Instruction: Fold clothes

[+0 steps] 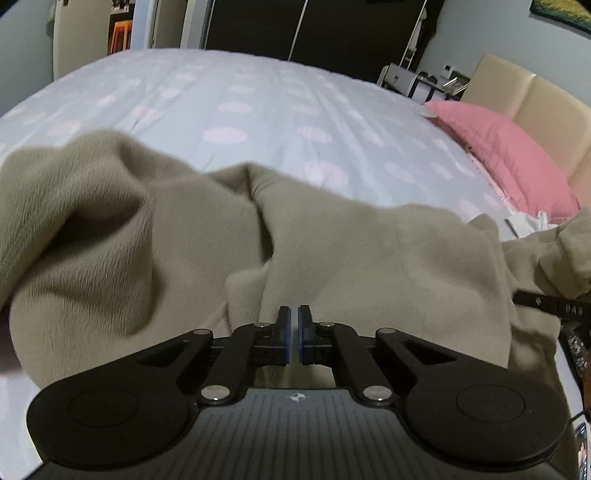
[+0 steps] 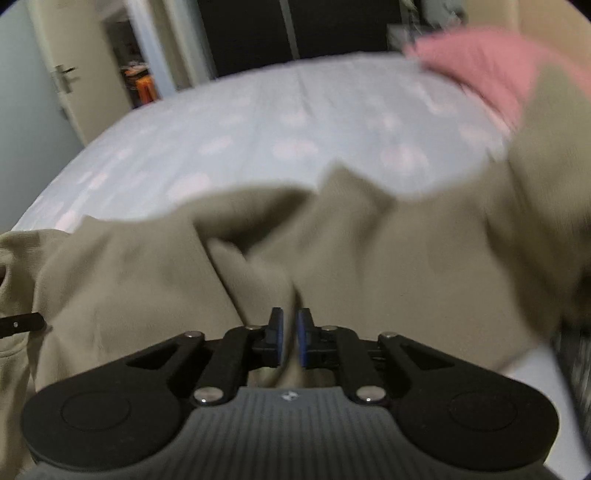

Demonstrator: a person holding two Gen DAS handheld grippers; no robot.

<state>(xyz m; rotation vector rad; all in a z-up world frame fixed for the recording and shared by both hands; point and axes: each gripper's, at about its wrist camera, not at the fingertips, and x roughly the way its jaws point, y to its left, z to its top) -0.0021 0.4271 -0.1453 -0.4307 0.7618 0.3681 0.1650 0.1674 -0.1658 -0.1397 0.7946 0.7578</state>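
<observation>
A beige fleece garment [image 1: 369,258] lies bunched in heavy folds across the near side of the bed, filling the lower half of both views [image 2: 129,277]. My left gripper [image 1: 294,314] is shut, its blue pads almost touching, and the cloth rises in a ridge straight to the tips and shows under them. On my right gripper [image 2: 290,315] the pads stand a little apart. A fold of the beige cloth runs into that gap. The right wrist view is blurred. A black finger of the other gripper pokes in at each view's edge.
The bed [image 1: 258,103] has a pale blue cover with pink spots stretching away beyond the garment. A pink pillow [image 1: 498,147] leans on a cream headboard [image 1: 517,85] at the right. A dark wardrobe [image 1: 295,26] and a door [image 2: 62,81] stand behind.
</observation>
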